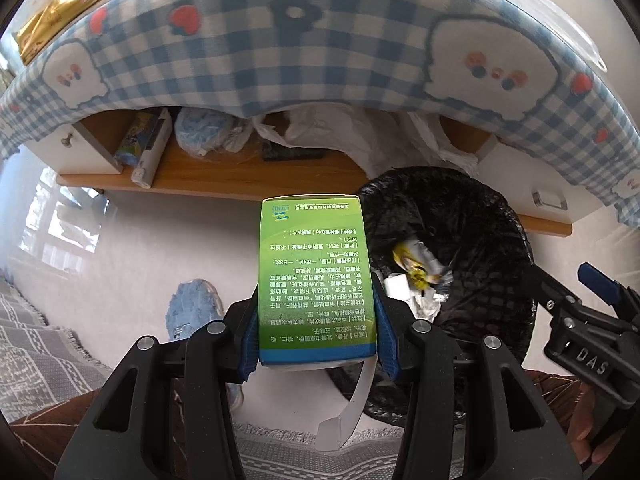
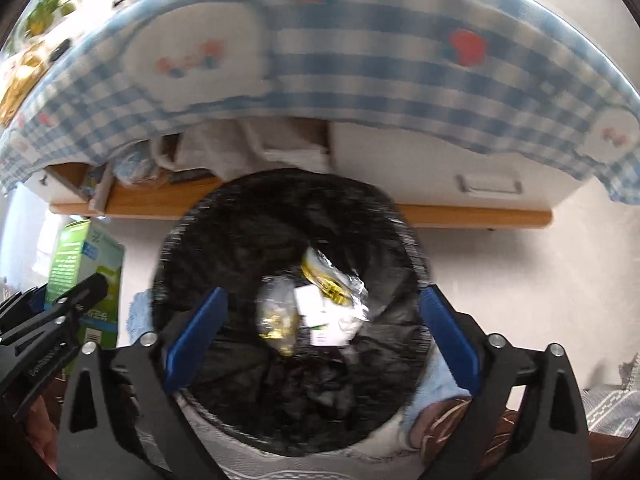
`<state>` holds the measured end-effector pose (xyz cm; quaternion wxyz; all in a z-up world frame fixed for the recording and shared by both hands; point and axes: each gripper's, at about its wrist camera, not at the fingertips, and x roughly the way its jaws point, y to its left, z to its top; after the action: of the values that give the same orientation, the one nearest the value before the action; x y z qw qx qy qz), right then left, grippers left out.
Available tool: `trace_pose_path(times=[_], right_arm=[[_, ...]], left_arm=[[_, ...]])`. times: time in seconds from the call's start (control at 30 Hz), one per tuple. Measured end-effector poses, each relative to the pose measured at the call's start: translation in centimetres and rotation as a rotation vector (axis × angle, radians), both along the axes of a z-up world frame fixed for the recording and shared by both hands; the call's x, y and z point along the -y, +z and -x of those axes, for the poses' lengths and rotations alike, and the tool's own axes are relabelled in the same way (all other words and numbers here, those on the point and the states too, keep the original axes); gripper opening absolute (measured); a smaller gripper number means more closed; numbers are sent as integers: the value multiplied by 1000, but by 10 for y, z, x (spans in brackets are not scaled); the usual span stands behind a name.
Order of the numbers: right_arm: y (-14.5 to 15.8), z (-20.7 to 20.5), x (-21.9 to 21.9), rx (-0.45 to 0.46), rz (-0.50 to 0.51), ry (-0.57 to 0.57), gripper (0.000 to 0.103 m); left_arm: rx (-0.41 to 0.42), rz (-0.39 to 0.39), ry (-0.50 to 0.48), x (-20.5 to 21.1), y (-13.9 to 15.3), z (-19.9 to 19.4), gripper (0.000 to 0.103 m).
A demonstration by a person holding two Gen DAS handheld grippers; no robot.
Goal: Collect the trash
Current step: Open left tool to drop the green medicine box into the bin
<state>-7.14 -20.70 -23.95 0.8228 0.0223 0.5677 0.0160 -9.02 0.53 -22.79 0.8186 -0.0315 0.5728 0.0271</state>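
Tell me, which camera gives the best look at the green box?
The left wrist view: the green box fills the centre, clamped in the left gripper, its printed text sharp. The right wrist view shows the box only at its left edge, partly hidden and blurred.

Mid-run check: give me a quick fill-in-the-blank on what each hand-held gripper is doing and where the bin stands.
The left hand-held gripper is shut on a ____ box.
The right hand-held gripper, open, hovers over the trash bin, lined with a ____ bag.
The bin stands in front of a table draped in blue ____ cloth.

Missing: green; black; checked
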Motion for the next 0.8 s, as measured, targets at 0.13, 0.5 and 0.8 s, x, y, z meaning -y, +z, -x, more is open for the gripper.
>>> trace_pose_path(times=[0.13, 0.5, 0.8], right_arm=[[-6, 0, 41, -43, -13, -83, 94], [11, 9, 108, -33, 26, -171, 94], [25, 17, 107, -20, 123, -145, 94]], left_arm=[[-18, -6, -24, 23, -9, -2, 46], [-59, 26, -107, 91, -26, -15, 46], [-73, 45, -177, 126, -31, -20, 47]])
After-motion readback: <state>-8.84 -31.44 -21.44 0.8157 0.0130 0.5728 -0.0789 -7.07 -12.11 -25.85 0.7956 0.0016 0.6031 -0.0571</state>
